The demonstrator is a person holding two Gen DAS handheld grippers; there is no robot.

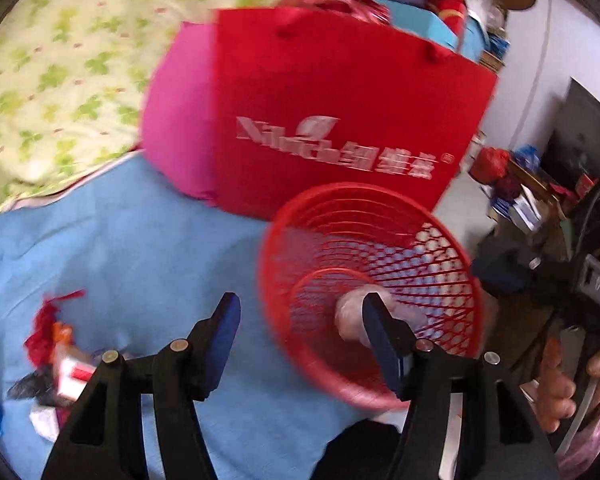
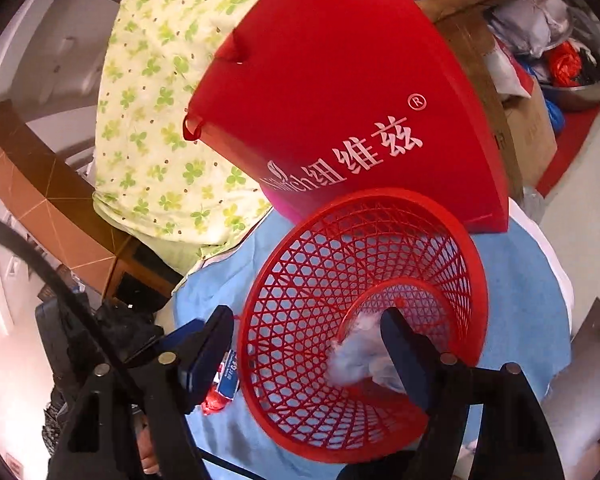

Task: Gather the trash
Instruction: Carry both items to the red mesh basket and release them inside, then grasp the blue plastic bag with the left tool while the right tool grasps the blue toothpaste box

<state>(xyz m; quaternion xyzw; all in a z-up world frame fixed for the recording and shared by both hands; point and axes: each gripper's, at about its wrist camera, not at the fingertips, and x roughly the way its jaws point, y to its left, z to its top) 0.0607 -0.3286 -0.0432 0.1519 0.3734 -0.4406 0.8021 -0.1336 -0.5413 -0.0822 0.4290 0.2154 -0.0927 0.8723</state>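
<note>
At the far left of my left wrist view a small heap of trash (image 1: pixel 56 364) lies on the blue bed sheet (image 1: pixel 140 248): red shreds, an orange scrap, a white-and-red wrapper and something dark, all smeared by blur so I cannot name each piece. It sits to the left of my left tool (image 1: pixel 300 328), which is spread wide and carries nothing. Moving right, the red mesh wastebasket (image 1: pixel 380 240) stands just beyond that tool, tipped so its mouth faces me, with a pale crumpled wad (image 1: pixel 350 314) already at its bottom; the tool's right finger crosses in front of the wad and hides part of it. Behind the basket stands a red paper shopping bag (image 1: pixel 340 100) with white lettering, touching or nearly touching the rim. From my right wrist view, the right tool (image 2: pixel 306 344) is also spread and empty, its left finger outside the basket (image 2: pixel 364 280) and its right finger over the opening. A red-and-blue wrapper (image 2: pixel 224 384) lies beside the basket, partly hidden behind that left finger. I judge the heap to be the left tool's reach, the wrapper the right's.
</note>
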